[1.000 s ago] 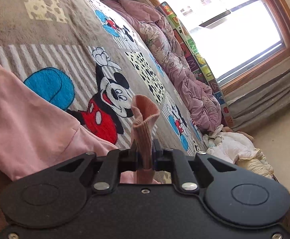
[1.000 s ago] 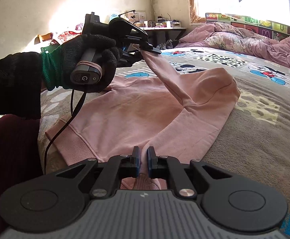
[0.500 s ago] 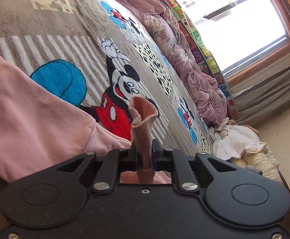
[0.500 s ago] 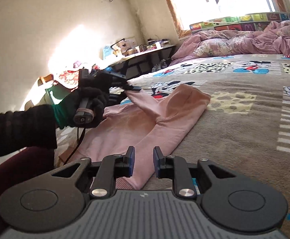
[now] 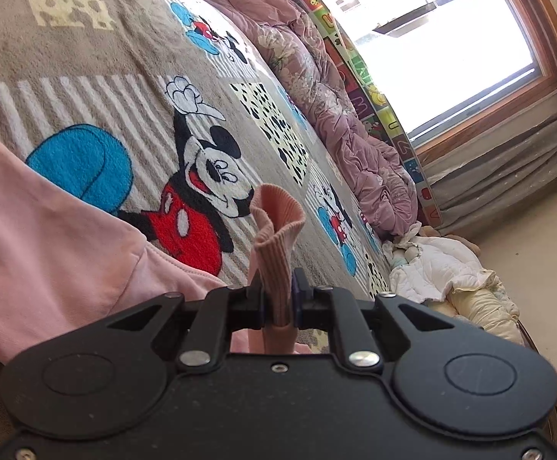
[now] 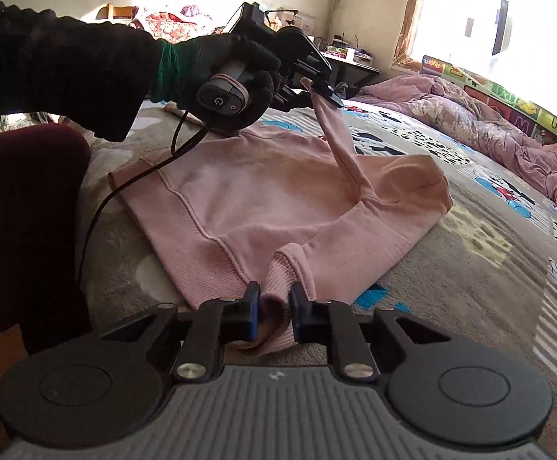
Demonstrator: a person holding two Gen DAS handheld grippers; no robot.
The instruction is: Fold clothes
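The pink sweatshirt [image 6: 263,207] lies flat on the cartoon blanket [image 6: 470,268]. The left gripper [image 5: 277,299] pinches one ribbed cuff [image 5: 276,230] tight and lifts that sleeve. The right gripper [image 6: 272,308] is partly open — its fingers sit around the other cuff [image 6: 274,306].

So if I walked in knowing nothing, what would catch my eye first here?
Probably the pink sweatshirt spread flat on the cartoon-mouse blanket that covers the bed. A gloved hand lifts one sleeve cuff, pinched in the left gripper, while the right gripper sits open around the other cuff at the near edge. Behind, a crumpled purple quilt lies under a bright window.
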